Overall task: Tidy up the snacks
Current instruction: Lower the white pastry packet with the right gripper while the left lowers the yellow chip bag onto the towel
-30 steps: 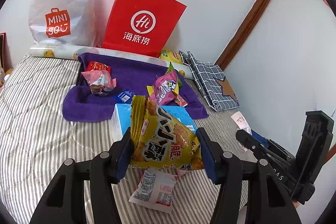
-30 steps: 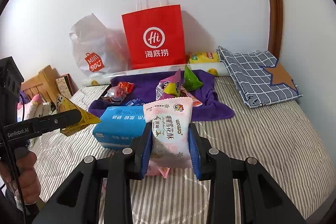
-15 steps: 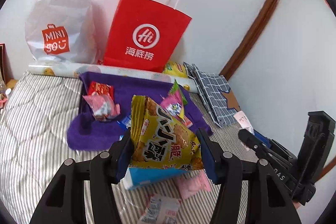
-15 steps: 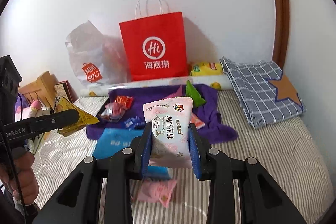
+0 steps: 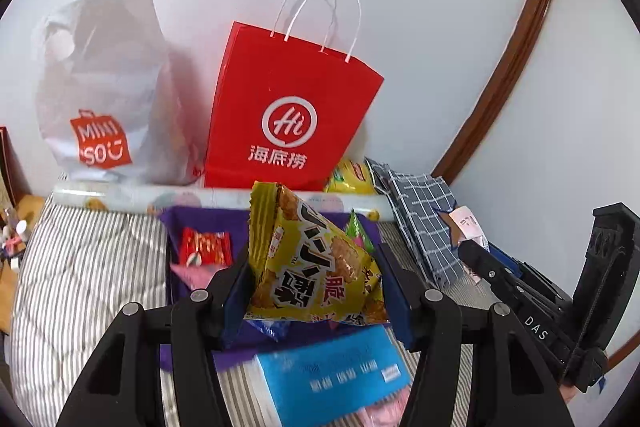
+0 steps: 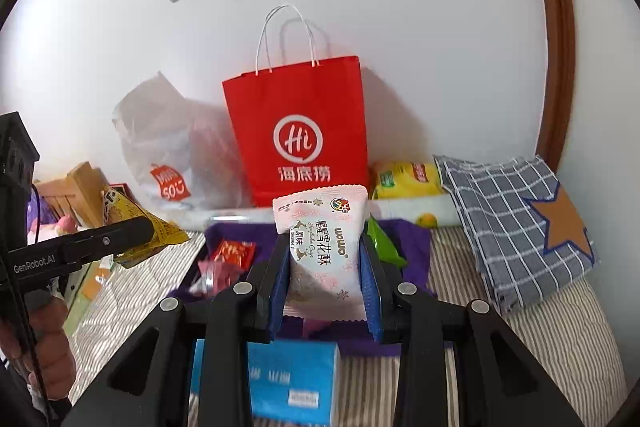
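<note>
My left gripper [image 5: 316, 291] is shut on a yellow snack packet [image 5: 308, 263] and holds it up above the purple cloth [image 5: 208, 215]. My right gripper [image 6: 325, 279] is shut on a white and pink snack packet [image 6: 322, 239], also raised. A red paper bag [image 5: 292, 123] stands open against the wall; it also shows in the right wrist view [image 6: 300, 135]. More snacks lie on the purple cloth: a red packet [image 5: 206, 247] and a green one [image 6: 382, 243]. The left gripper with its yellow packet [image 6: 132, 231] shows at the left of the right wrist view.
A blue tissue pack [image 5: 328, 375] lies on the striped bed below the grippers. A grey Miniso plastic bag [image 5: 104, 95] stands left of the red bag. A folded checked cloth [image 6: 516, 223] lies at the right. A yellow pack [image 6: 408, 179] sits by the wall.
Both grippers have risen and moved forward toward the red bag, each still holding its packet. The blue tissue pack and the bed have dropped lower in both views.
</note>
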A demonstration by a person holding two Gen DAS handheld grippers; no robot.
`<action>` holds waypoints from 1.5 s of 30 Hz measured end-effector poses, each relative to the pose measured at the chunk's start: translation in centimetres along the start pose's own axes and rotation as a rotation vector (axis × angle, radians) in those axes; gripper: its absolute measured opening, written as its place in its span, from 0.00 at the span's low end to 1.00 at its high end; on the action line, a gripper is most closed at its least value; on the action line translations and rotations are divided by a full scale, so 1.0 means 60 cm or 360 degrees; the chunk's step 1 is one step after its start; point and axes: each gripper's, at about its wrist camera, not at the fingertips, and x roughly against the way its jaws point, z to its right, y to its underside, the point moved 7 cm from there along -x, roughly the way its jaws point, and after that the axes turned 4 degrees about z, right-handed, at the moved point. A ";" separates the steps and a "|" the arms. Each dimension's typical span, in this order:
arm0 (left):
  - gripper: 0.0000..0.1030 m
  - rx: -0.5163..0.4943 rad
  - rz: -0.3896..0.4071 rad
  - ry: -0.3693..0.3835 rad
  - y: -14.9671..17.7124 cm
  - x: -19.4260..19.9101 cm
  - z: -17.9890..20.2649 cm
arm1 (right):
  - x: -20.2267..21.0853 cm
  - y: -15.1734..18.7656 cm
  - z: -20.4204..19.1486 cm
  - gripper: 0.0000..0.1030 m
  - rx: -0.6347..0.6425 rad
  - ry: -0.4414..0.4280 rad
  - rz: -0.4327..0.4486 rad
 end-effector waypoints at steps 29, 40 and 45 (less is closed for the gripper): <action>0.54 0.0103 -0.0135 -0.0042 -0.047 -0.187 -0.092 | -0.231 0.094 0.104 0.32 -0.0041 0.0170 -0.0376; 0.54 0.0135 -0.0229 -0.0101 -0.026 -0.224 -0.108 | -0.253 0.120 0.112 0.32 -0.0076 0.0131 -0.0481; 0.54 0.0153 -0.0295 -0.0187 -0.014 -0.242 -0.125 | -0.259 0.127 0.109 0.32 -0.0066 0.0115 -0.0512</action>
